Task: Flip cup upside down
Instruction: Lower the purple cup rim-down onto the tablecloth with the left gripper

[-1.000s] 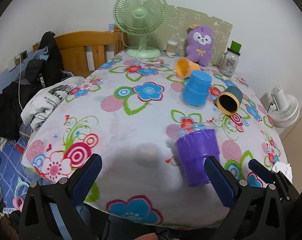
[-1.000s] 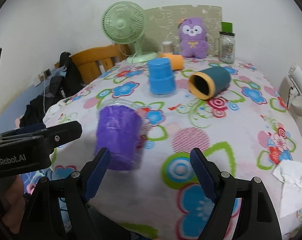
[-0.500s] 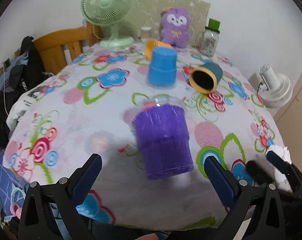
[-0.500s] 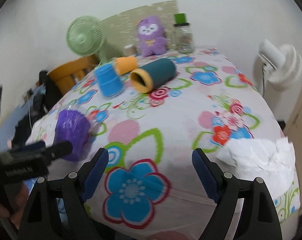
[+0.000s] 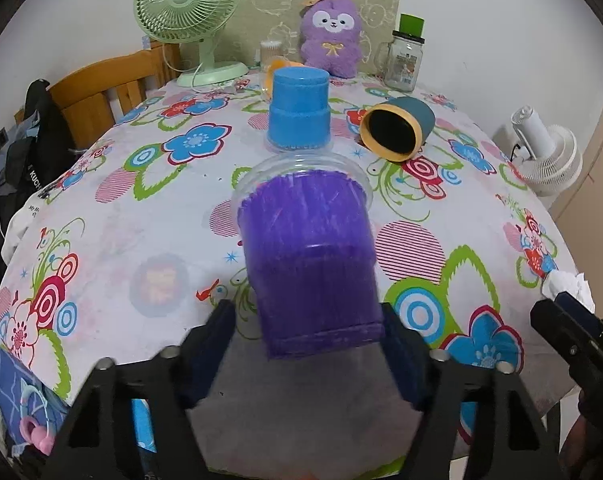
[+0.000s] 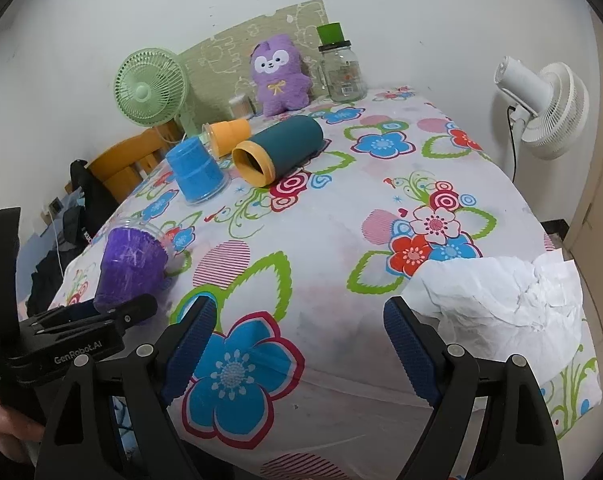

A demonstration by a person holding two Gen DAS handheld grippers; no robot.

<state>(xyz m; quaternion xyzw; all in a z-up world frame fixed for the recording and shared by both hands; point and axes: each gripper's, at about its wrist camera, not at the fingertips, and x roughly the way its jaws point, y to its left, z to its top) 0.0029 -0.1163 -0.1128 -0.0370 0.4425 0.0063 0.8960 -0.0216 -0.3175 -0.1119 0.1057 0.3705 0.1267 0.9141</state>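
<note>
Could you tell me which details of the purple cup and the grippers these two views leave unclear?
- Contact of the left gripper on the purple cup: left wrist view, motion blur smears its fingers.
- Purple cup's base: right wrist view, the left gripper's body covers it.
- Orange cup: left wrist view, mostly hidden behind the blue cup.
- Right gripper is open over the tablecloth, holding nothing.

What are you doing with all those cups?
A person holds a gripper in each hand. The left gripper has its fingers on either side of the purple cup, which seems tipped, rim pointing away. The right gripper is open and holds nothing. The blue cup already stands upside down; the teal cup lies on its side.
</note>
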